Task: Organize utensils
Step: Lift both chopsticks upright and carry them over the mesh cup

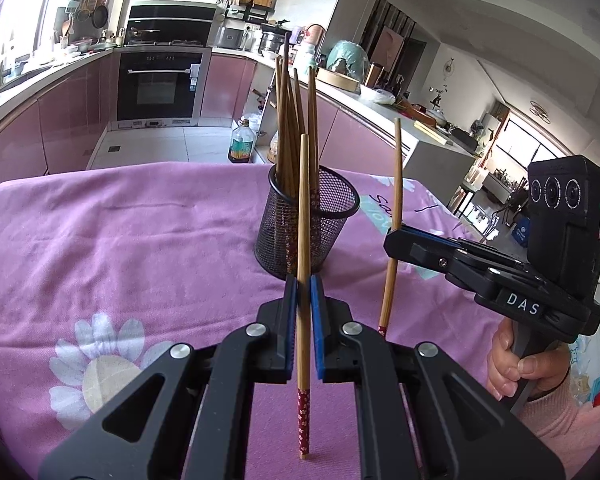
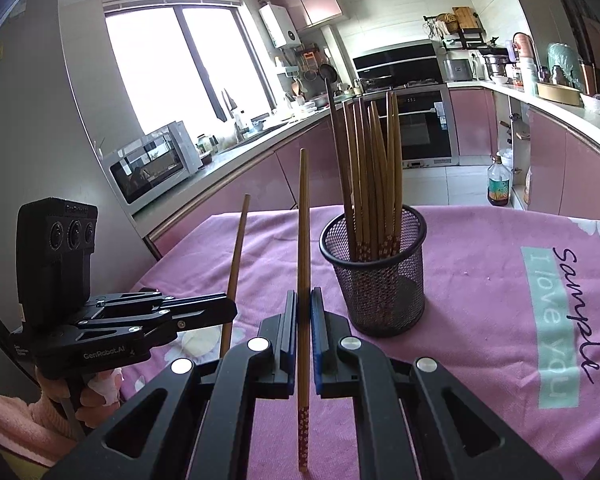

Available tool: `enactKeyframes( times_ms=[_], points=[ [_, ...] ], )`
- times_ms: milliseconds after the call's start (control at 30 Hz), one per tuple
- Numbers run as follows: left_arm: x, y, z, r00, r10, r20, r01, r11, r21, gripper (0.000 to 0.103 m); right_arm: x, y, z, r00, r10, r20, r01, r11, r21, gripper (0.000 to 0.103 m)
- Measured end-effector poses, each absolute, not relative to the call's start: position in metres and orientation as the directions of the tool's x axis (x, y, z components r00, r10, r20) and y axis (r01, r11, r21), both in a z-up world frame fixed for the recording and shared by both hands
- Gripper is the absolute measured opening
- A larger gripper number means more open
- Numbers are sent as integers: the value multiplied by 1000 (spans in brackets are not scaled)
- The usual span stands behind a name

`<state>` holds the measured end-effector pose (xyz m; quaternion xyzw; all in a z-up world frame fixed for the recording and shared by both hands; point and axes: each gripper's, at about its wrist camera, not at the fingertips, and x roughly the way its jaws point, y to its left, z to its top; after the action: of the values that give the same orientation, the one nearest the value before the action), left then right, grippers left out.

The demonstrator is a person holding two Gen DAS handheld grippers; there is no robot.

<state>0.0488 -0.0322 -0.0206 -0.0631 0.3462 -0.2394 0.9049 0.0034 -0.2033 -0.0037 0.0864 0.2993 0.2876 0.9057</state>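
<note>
Pink kitchen cabinets (image 1: 68, 120) and a black oven (image 1: 160, 84) are seen behind a table draped in a pink flowered cloth (image 1: 120, 240). On that cloth a black mesh holder (image 1: 300, 224) is stood upright, and a bundle of wooden chopsticks (image 1: 292, 120) is seen leaning inside it, tips up. Just in front of the holder, the left gripper (image 1: 303, 292) is held with its jaws clenched on a single chopstick (image 1: 303, 220); the stick is kept nearly upright, its red patterned end pointing down below the jaws and clear of the cloth. Off to the right side, the right gripper (image 1: 394, 240) is seen with its jaws likewise clamped on a second chopstick (image 1: 396, 168), also upright, red end down. From the right wrist view, that chopstick is shown pinched between blue pads, with the holder near and slightly to the right. A hand (image 1: 512, 368) in a pink sleeve is wrapped around the right gripper's handle.
</note>
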Motion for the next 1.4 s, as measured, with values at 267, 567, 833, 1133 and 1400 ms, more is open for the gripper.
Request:
enactKeyframes(
  times_ms=[267,567,833,1133,1400],
  points=[
    [45,-32,-13,657,-487,-575,400,872,-281,8,5,-204,3,674,567,-473,-470,824,318,5],
    [45,-32,-5,671,-494,-553,407,869,-282,8,8,-204,13,690,565,-452,-477,825,303,5],
    [49,-33,5,685,-499,-531,415,866,-278,8,11,-206,23,715,553,-428,-474,833,285,5],
    [52,-34,22,705,-502,-500,427,864,-265,8,12,-211,36,736,545,-402,-478,838,262,5],
    [52,-35,39,724,-501,-475,439,865,-243,8,10,-213,52,759,536,-368,-480,844,239,5]
  ],
)
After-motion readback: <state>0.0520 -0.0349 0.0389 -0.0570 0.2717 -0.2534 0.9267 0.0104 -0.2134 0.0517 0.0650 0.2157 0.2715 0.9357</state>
